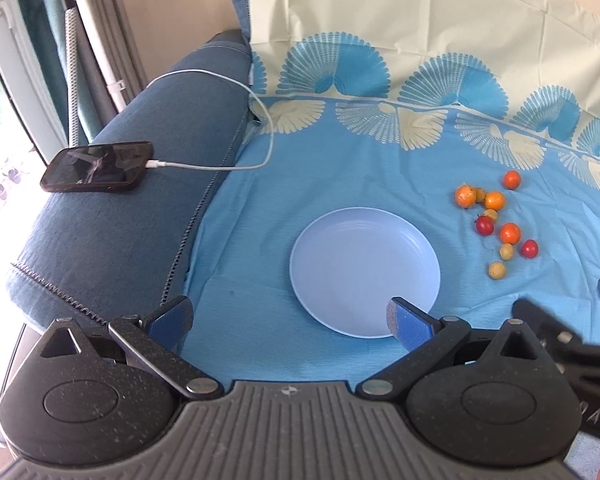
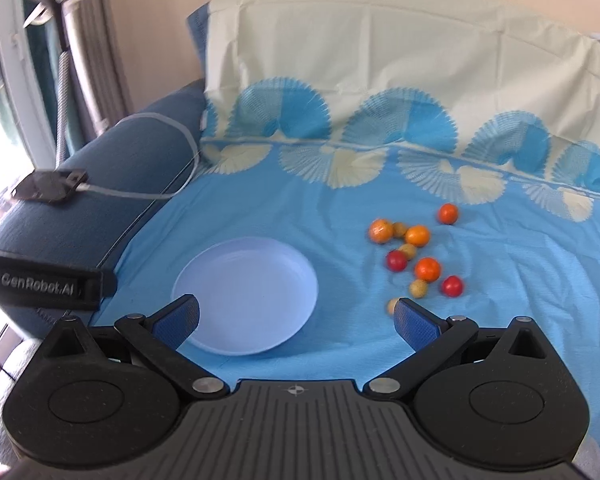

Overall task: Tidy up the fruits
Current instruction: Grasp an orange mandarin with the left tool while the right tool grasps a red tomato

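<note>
Pale blue plate (image 1: 364, 248), fan-patterned blue sheet (image 1: 300, 184), orange, red, yellow fruits (image 2: 416, 260)

Both grippers — left gripper (image 1: 290, 320), right gripper (image 2: 296, 318) — hover with fingers spread wide.

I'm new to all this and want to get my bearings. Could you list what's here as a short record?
surface: blue sheet on a bed
plate: pale blue, empty
fruits: loose on the sheet, right of the plate; orange, red, yellowish
phone: on the blue bolster, cable plugged in
left gripper: open, empty
right gripper: open, empty
</note>
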A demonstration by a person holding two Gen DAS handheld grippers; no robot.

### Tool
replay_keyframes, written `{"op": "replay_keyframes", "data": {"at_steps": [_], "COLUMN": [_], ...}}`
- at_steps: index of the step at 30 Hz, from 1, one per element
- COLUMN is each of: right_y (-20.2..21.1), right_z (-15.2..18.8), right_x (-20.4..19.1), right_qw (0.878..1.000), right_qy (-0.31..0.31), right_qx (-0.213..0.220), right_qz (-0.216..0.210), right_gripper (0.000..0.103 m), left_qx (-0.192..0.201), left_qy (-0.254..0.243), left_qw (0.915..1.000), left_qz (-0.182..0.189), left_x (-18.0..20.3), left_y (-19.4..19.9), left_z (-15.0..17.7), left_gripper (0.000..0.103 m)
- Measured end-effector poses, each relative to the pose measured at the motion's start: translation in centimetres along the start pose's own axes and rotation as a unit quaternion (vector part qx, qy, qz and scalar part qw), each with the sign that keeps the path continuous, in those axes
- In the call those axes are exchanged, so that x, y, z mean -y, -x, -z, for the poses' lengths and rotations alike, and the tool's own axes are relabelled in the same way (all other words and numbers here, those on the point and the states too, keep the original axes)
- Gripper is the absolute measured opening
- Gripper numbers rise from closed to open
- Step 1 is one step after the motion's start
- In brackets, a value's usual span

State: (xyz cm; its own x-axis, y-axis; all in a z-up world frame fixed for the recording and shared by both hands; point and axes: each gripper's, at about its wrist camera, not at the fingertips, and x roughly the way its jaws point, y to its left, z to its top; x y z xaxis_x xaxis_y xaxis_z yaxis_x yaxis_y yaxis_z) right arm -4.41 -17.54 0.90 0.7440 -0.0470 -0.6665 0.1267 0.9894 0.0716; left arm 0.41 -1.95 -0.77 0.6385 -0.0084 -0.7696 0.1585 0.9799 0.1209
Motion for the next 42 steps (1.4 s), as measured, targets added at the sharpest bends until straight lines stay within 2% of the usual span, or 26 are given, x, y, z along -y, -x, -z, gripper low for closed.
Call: {"op": "replay_keyframes", "data": {"at_steps": [8, 13, 17, 23, 26, 30, 34, 42], "right_y": [0.6, 0.1, -1.2, -5.3, -8.0, -12.5, -16.7, -23.0], "right_z": [0.2, 0.0, -0.2, 0.2, 0.7, 1.5, 2.6, 3.0], "right_x": [3.1, 6.4, 10.4, 17.4, 20.3, 23.1, 23.5, 22.5], "right_qw": [0.996, 0.994, 0.99, 0.983, 0.979, 0.982, 0.987, 0.992], "right_qy": [0.013, -0.002, -0.037, -0.099, -0.126, -0.134, -0.109, -0.074], "right_qx": [0.07, 0.092, 0.098, 0.051, 0.026, -0.019, -0.054, -0.072], "right_qz": [0.053, 0.058, 0.094, 0.147, 0.161, 0.133, 0.107, 0.077], "right_gripper": [0.103, 0.103, 0.103, 0.103, 0.103, 0.103, 0.103, 0.102], "left_qx": [-0.003, -0.015, -0.016, -0.046, -0.062, -0.084, -0.098, -0.125], "left_qy": [-0.015, -0.025, -0.05, -0.064, -0.072, -0.087, -0.081, -0.085], "left_qw": [0.9999, 0.9994, 0.9983, 0.9948, 0.993, 0.9893, 0.9881, 0.9833], "left_qz": [0.005, 0.015, 0.024, 0.065, 0.07, 0.082, 0.086, 0.101], "left_x": [3.8, 7.2, 10.5, 16.1, 18.7, 21.3, 22.5, 24.8], "left_y": [-1.9, -4.1, -6.6, -12.3, -16.0, -20.7, -24.7, -30.6], "left_z": [-1.9, -3.6, -4.9, -7.0, -7.8, -9.0, -10.8, -14.1], "left_gripper": [0.103, 0.103, 0.103, 0.103, 0.103, 0.103, 0.103, 0.103]}}
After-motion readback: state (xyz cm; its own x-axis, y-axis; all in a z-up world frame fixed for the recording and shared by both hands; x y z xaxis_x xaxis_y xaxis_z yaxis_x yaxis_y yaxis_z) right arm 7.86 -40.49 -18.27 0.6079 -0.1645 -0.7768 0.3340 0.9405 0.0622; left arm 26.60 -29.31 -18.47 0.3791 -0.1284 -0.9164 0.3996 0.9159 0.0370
